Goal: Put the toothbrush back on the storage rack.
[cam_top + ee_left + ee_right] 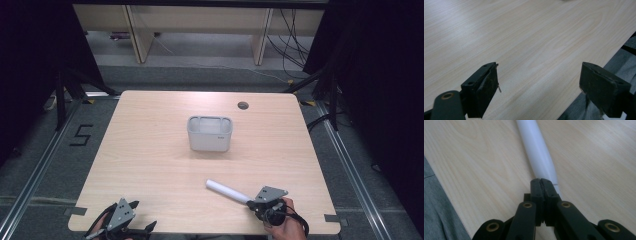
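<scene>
Right claw (pixel 251 201): jaws fully closed, the two black pads meeting face to face in the right gripper view (pixel 543 185), with no gap between them. The closed tips pinch the near end of a white tube (pixel 227 191), which appears flattened where it enters the pads; the rest of the tube runs away from the claw along the table (pixel 150 150) in the right gripper view (pixel 536 150). In the high view the tube lies low over the near right part of the table, slanting from the claw toward the far left; whether its far end rests on the surface cannot be told. A hand (pixel 285 225) holds this claw at the near edge of the table, with the grey three-cornered plate on top. Left claw (pixel 120 220): jaws spread wide in the left gripper view (pixel 539 90), with bare wood grain between the two pads and nothing gripped or touched. It sits at the near left corner of the table, well apart from the tube. A grey open-topped bin (pixel 210 133) stands upright near the middle of the table, on the far side of the tube and clear of both claws. A small round grommet hole (pixel 243 105) is set in the table toward the far edge, beyond the bin.
</scene>
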The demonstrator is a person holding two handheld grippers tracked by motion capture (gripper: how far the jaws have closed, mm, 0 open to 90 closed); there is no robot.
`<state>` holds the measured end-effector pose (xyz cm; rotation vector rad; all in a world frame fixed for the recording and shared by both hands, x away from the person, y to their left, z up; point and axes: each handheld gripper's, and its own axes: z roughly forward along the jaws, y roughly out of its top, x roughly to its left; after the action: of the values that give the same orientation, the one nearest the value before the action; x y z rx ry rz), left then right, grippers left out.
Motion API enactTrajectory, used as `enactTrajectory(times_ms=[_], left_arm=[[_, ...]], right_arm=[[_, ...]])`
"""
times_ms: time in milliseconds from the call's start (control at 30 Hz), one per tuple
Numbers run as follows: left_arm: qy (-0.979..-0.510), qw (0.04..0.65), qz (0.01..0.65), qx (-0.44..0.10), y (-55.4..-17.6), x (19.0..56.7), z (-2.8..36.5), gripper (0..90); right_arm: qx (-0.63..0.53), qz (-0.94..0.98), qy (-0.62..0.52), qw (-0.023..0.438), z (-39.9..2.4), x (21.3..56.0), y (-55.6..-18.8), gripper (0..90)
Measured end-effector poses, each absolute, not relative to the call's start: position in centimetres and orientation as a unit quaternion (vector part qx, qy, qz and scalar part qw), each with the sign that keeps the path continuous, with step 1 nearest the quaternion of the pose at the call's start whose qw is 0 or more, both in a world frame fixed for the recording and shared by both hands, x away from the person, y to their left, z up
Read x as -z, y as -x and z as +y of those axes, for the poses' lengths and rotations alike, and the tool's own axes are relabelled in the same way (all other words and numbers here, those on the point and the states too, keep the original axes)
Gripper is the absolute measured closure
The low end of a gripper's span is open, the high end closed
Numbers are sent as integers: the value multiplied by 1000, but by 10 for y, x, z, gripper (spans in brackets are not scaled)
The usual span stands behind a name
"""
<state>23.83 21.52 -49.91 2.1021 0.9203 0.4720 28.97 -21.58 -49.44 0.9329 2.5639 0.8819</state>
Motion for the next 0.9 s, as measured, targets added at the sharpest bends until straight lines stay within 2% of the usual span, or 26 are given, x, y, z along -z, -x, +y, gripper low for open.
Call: enactTrajectory(times_ms=[167,900], left_arm=[[-827,389,361,-186,-238,499,215,148],[-823,393,366,-184,-238,500,213,147]], right_arm=[[-311,877,-332,156,-220,495,-296,891],[-300,873,-342,174,-217,494,-319,890]])
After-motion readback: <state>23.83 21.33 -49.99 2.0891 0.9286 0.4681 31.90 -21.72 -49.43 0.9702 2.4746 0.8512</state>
